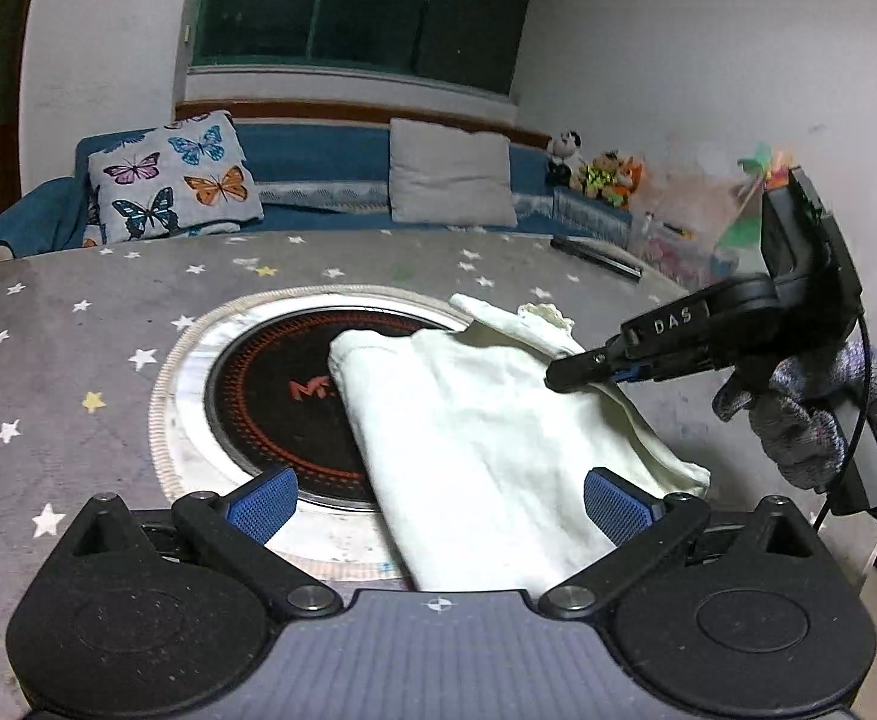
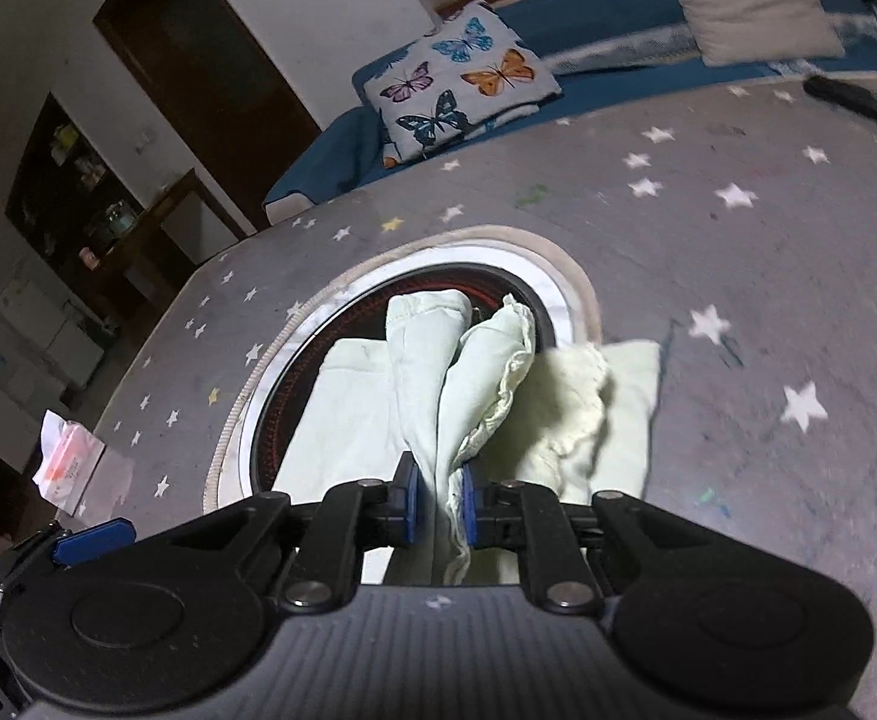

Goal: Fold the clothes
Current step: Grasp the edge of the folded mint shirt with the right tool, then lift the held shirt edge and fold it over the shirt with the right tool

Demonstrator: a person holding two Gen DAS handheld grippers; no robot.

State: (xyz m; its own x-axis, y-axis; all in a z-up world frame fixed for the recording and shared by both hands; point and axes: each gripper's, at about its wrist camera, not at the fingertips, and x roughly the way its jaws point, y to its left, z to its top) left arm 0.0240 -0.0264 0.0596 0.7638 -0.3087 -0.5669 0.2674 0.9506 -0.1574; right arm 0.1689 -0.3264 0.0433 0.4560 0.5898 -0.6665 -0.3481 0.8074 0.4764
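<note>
A pale green garment (image 1: pixel 480 432) lies on the grey star-patterned tablecloth (image 1: pixel 78 348), partly over the round black hob (image 1: pixel 282 402). My left gripper (image 1: pixel 438 504) is open, its blue pads either side of the garment's near end. My right gripper (image 2: pixel 438 498) is shut on a bunched fold of the garment (image 2: pixel 468 372) and holds it above the flat part. The right gripper also shows in the left wrist view (image 1: pixel 564 373), pinching the garment's right edge, held by a gloved hand (image 1: pixel 798 414).
A dark remote-like bar (image 1: pixel 594 255) lies at the table's far right. A plastic bag (image 2: pixel 72 468) lies at the left edge. A blue sofa with a butterfly cushion (image 1: pixel 174 177) and a grey cushion (image 1: pixel 450 171) stands behind the table.
</note>
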